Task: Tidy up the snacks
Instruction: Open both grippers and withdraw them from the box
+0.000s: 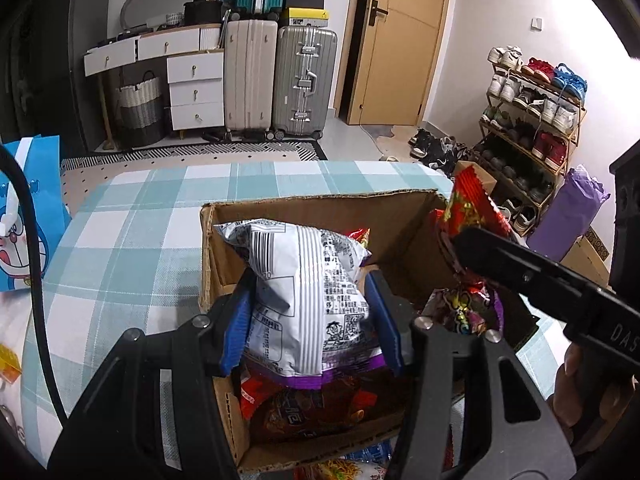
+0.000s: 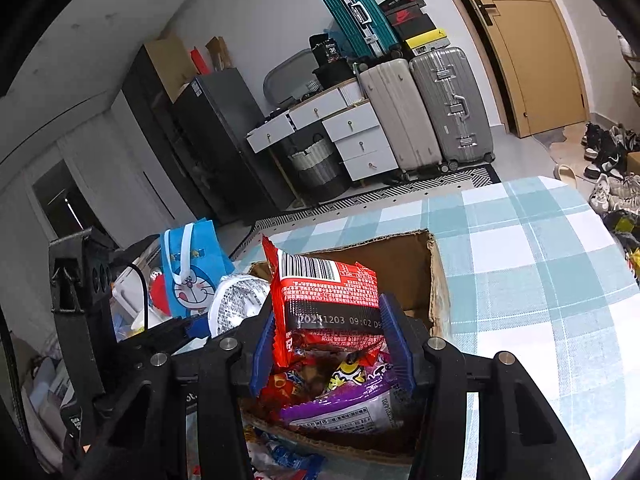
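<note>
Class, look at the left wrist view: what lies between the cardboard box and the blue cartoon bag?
Only bare checked tablecloth lies between the cardboard box and the blue cartoon bag; no snack lies there. The left wrist view shows this.

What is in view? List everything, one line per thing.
cardboard box: one, brown, open, on the table
tablecloth: one, teal and white check, over the table
white snack bag: one, white with purple edge, over the box, between the left pads
red snack packet: one, red with barcode, over the box, between the right pads
blue cartoon bag: one, left of the table
suitcases: three, teal, beige, silver, far wall
shoe rack: one, right wall
left gripper: shut on the white bag
right gripper: shut on the red packet
</note>
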Available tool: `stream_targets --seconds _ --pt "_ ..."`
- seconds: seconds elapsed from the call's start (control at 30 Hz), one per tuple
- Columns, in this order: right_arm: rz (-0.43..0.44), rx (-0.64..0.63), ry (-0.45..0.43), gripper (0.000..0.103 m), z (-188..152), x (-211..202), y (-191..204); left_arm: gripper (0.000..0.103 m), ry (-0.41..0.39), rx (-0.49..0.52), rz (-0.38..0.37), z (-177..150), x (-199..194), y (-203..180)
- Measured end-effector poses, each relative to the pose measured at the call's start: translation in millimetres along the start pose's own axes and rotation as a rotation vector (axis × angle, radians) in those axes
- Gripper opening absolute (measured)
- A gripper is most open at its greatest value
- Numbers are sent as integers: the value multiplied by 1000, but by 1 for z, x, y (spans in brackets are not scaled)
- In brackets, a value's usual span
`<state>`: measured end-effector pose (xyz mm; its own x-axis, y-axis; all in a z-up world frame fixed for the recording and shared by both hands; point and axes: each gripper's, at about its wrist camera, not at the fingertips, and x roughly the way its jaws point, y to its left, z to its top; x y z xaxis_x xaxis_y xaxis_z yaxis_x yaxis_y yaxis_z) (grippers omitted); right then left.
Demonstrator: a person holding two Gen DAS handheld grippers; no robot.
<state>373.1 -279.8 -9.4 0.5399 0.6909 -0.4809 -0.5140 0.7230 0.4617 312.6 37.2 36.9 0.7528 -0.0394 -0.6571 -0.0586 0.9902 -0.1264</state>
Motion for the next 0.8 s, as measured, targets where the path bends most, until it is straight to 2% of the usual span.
stream_targets --seconds 0.23,0.33,0.4,0.47,0.5,0.53,0.63,0.7,0.8 --pt "-43 5 25 49 3 10 -4 52 14 -7 -13 2 6 4" --pt "-15 1 -5 53 3 1 -2 54 18 -11 -30 3 0 6" --pt "2 -11 -35 54 3 -10 0 69 18 -21 -30 4 -7 9" --pt "-13 -34 -36 55 3 -17 3 78 -6 -24 -32 3 -18 10" --pt "-20 -40 -31 61 2 -20 4 81 -19 -19 -30 1 -25 9" --pt "-18 -39 -23 75 1 -23 4 82 -28 -11 -27 -1 -33 8" --pt "-22 -38 -35 97 -5 -38 3 89 -31 1 -26 -7 -51 7" --pt "-48 -39 -32 102 -10 -47 3 103 -36 0 -25 -13 -65 8" --pt "-84 -29 -15 102 -18 -56 1 103 -64 9 -10 -23 -87 9"
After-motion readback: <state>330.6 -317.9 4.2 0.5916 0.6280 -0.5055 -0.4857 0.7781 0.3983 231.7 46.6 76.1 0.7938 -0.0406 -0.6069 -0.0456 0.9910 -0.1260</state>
